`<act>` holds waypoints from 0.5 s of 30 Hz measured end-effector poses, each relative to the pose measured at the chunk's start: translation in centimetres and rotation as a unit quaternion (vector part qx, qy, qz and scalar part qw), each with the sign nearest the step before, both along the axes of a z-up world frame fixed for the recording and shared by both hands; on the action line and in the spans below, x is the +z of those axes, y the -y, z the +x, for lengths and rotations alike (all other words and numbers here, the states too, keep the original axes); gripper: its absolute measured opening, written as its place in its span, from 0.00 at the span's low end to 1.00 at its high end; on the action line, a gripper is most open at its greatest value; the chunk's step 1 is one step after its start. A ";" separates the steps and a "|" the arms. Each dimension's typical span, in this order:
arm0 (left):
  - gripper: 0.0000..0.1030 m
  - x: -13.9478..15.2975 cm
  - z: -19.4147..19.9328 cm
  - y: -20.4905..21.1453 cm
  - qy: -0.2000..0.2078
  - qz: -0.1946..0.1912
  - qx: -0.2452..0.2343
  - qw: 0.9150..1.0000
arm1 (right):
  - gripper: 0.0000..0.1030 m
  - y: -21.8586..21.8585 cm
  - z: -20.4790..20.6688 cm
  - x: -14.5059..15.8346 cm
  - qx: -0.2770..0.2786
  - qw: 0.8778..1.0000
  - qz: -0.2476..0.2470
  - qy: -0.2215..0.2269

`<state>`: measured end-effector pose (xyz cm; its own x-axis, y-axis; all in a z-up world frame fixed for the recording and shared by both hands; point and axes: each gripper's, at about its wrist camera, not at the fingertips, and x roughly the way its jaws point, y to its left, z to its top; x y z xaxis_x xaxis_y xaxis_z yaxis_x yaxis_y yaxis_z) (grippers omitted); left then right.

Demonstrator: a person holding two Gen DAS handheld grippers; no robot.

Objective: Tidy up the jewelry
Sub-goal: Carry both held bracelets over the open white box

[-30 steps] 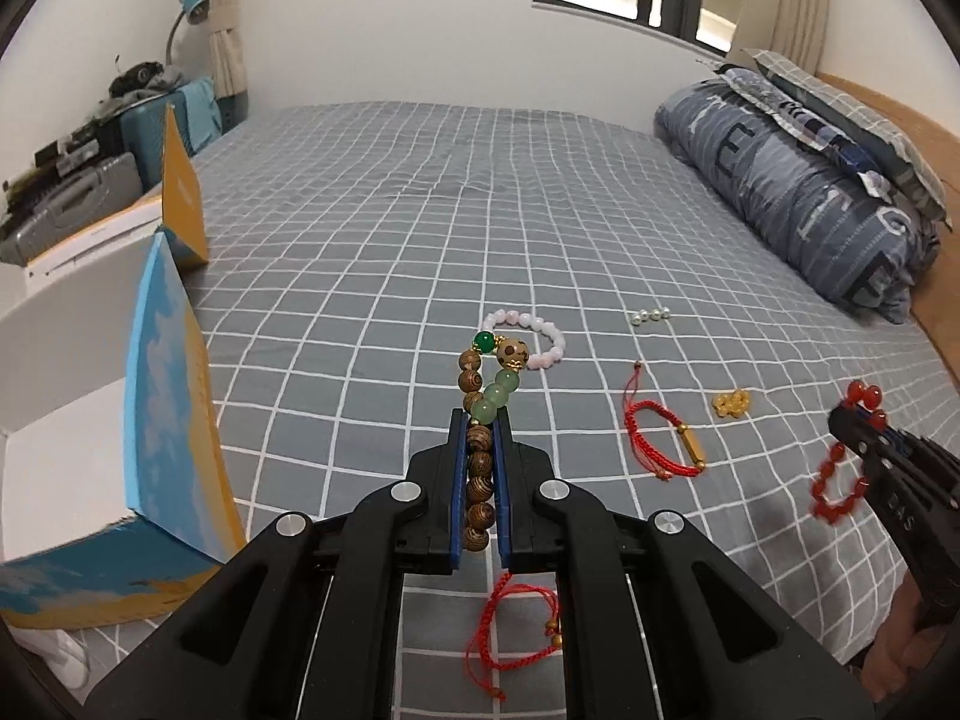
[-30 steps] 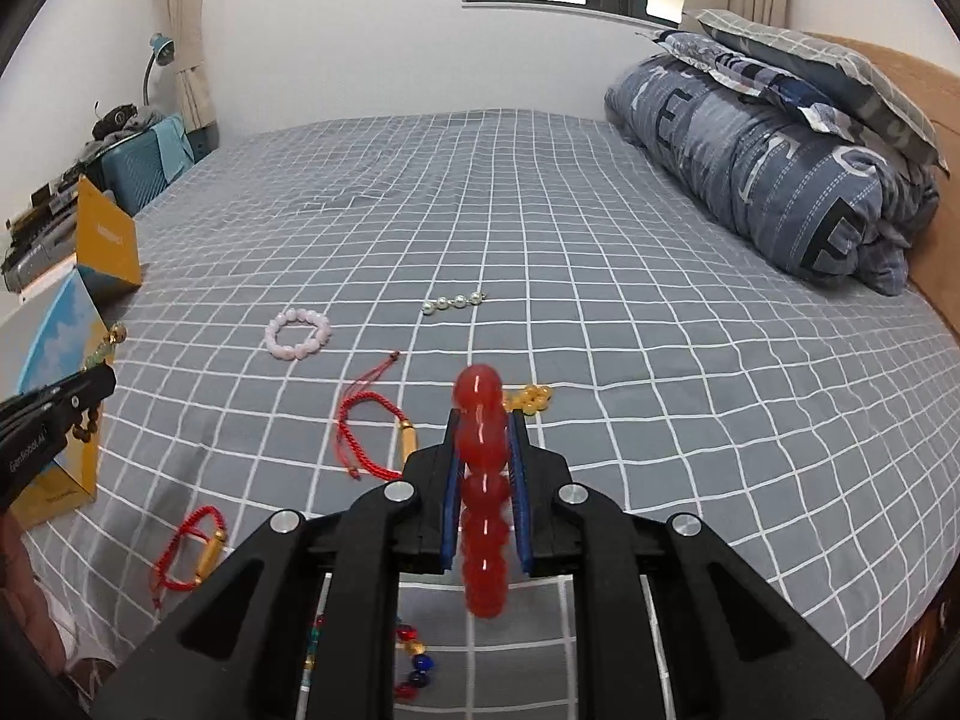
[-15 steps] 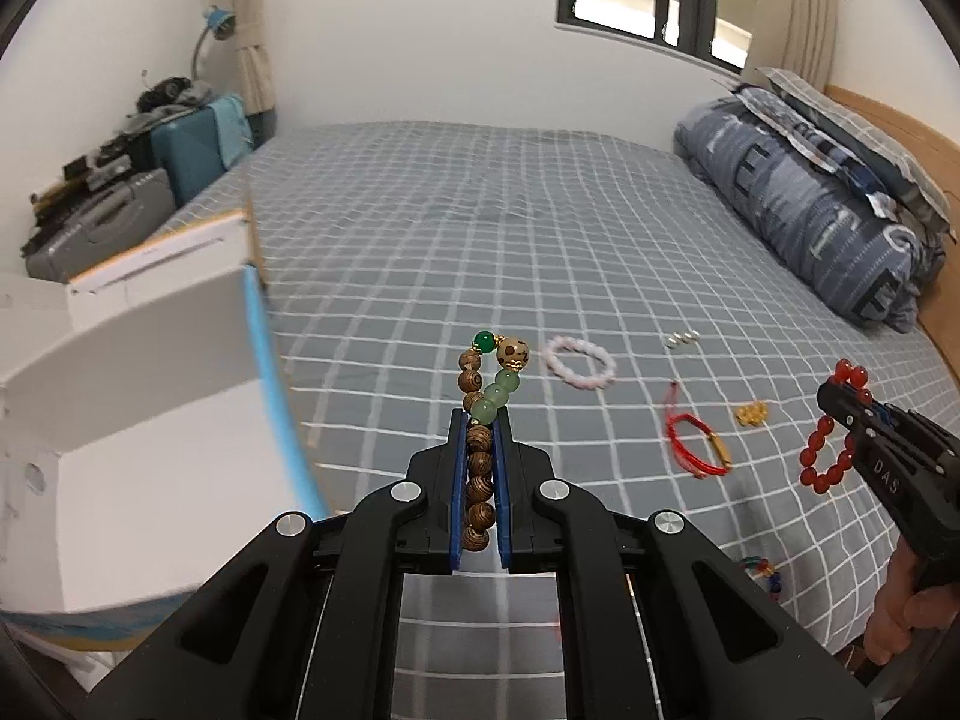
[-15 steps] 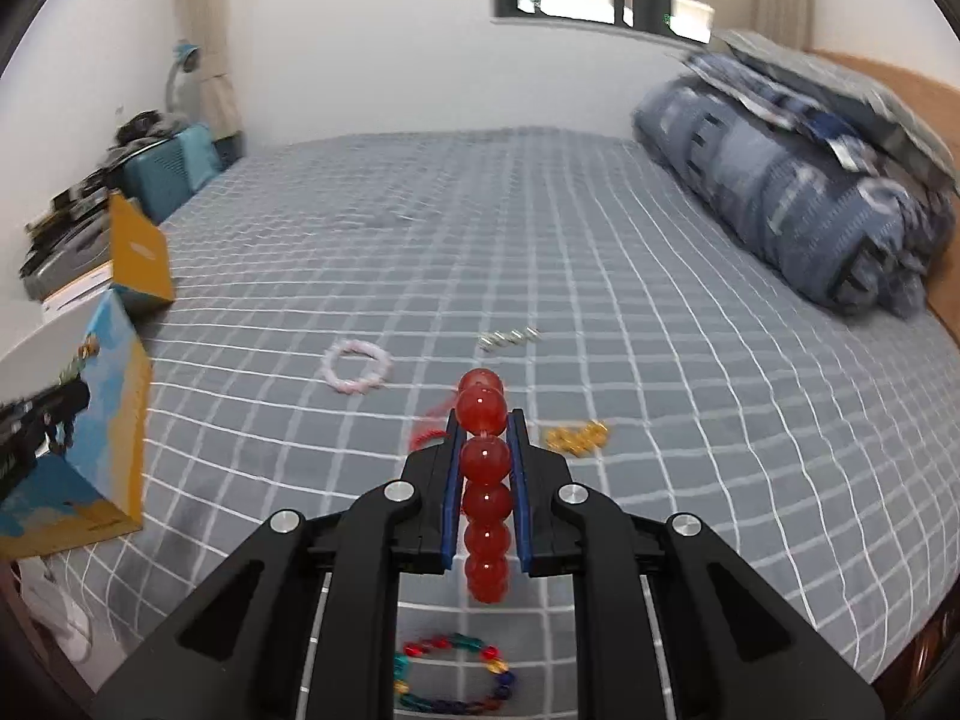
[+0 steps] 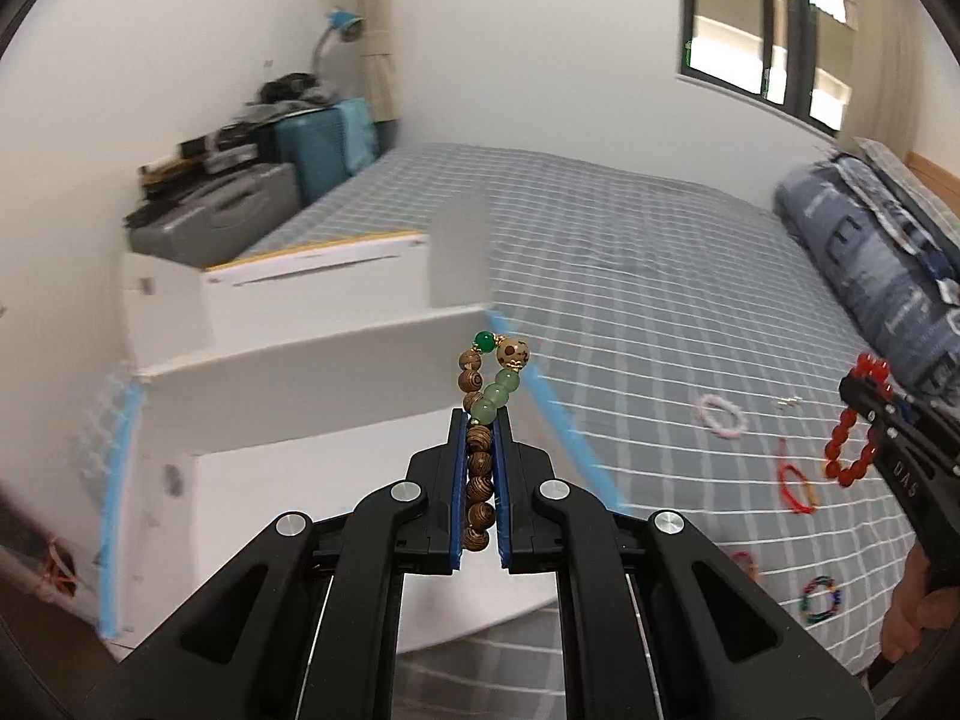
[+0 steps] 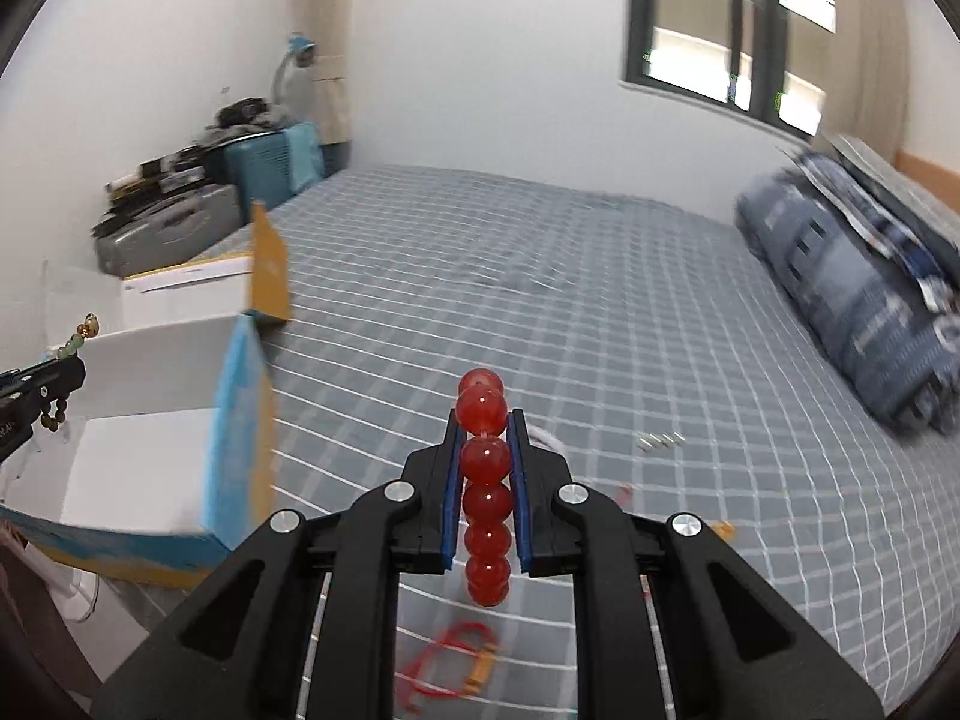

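My left gripper (image 5: 480,420) is shut on a wooden bead bracelet (image 5: 480,468) with green beads at its top, held over the open white box (image 5: 288,360) with blue edges. My right gripper (image 6: 485,420) is shut on a red bead bracelet (image 6: 487,498) above the grey checked bed. In the left wrist view the right gripper (image 5: 864,402) shows at the right edge with the red bracelet (image 5: 846,444) hanging from it. In the right wrist view the left gripper (image 6: 60,372) shows at the left, above the box (image 6: 150,420).
On the bedspread (image 5: 660,300) lie a white bead bracelet (image 5: 723,414), a red cord bracelet (image 5: 798,486), a multicolour bead ring (image 5: 821,599) and small pearls (image 6: 660,439). Another red cord bracelet (image 6: 456,660) lies under my right gripper. Folded quilt (image 6: 858,300) at right; suitcases (image 5: 240,204) at left.
Both grippers have swung left toward the box. The left gripper with the wooden bracelet now sits over the open box; the right follows with the red bracelet.
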<state>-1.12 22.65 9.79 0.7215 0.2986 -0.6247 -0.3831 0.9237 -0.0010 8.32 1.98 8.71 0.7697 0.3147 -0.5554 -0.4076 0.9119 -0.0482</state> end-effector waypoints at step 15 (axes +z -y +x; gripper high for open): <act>0.07 -1.9 -3.0 -12.0 -0.085 -0.014 0.100 0.991 | 0.13 -19.9 -1.9 0.2 0.162 0.984 -0.046 -0.063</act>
<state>-4.07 34.69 7.84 0.5326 0.4059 -0.7427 -0.5553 0.8298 0.0554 6.44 21.92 8.95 0.5603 0.4767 -0.6774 -0.6849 0.7266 -0.0552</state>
